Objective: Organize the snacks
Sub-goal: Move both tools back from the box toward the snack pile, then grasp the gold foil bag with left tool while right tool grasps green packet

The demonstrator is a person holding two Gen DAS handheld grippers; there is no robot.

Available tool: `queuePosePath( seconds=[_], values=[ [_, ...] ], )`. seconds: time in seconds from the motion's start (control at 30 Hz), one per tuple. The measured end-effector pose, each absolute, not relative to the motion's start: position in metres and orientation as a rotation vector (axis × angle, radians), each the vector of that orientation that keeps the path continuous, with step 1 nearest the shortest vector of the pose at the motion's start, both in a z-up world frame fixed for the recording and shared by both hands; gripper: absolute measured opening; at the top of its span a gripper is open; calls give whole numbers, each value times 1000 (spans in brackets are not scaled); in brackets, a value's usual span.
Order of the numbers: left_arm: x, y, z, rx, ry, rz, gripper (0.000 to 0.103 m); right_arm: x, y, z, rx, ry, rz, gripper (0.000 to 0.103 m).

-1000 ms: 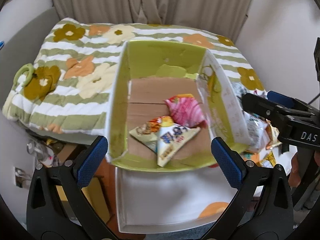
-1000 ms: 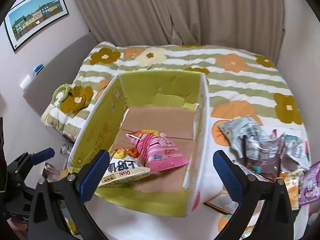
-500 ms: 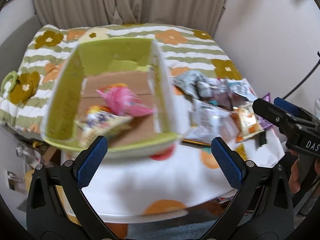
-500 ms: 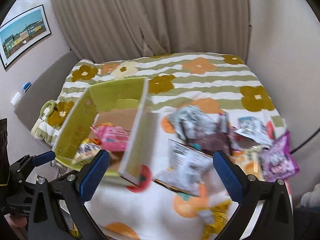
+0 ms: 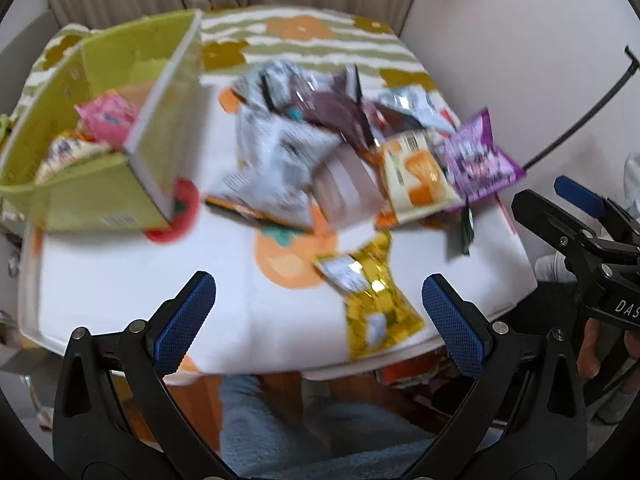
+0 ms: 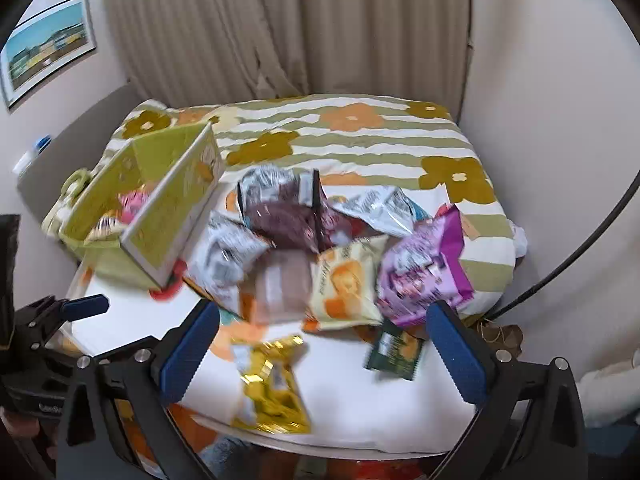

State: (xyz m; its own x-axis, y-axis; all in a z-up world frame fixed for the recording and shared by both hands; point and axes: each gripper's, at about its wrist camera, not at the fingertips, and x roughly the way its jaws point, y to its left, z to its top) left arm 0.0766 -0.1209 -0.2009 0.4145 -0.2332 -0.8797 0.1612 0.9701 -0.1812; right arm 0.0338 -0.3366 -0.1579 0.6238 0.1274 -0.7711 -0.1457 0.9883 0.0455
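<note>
Left gripper (image 5: 318,312): lower middle of its own view, blue-padded fingers spread wide with nothing between them, above the white table (image 5: 120,280) edge.
Right gripper (image 6: 320,344): lower middle of its view, fingers likewise apart and empty.
Green box (image 5: 92,128): upper left in both views, on the table; a pink packet (image 5: 108,120) and what looks like another light packet lie inside, blurred.
Loose snack pile (image 6: 320,248): centre of frame, right of the box: silver, brown, cream-orange and a purple bag (image 6: 420,272) overlapping.
Gold packet (image 6: 272,388): alone near the table's front edge, between the right gripper's fingers in frame.
Dark green packet (image 6: 394,354): just right of it.
Background: flowered striped bedding (image 6: 360,140), curtain.
</note>
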Motion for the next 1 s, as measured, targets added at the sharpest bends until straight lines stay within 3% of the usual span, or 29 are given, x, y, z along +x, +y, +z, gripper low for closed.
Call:
queuePosePath(
  seconds=[0.6, 0.83, 1.0],
  values=[
    [106, -176, -292, -68, 1266, -231, 102, 48, -381, -267, -438, 934, 346, 100],
    [115, -191, -313, -52, 1304, -247, 98, 64, -369, -291, -583, 1006, 456, 83],
    [114, -202, -325, -14, 1326, -249, 89, 74, -369, -300, -591, 1054, 494, 74]
  ],
)
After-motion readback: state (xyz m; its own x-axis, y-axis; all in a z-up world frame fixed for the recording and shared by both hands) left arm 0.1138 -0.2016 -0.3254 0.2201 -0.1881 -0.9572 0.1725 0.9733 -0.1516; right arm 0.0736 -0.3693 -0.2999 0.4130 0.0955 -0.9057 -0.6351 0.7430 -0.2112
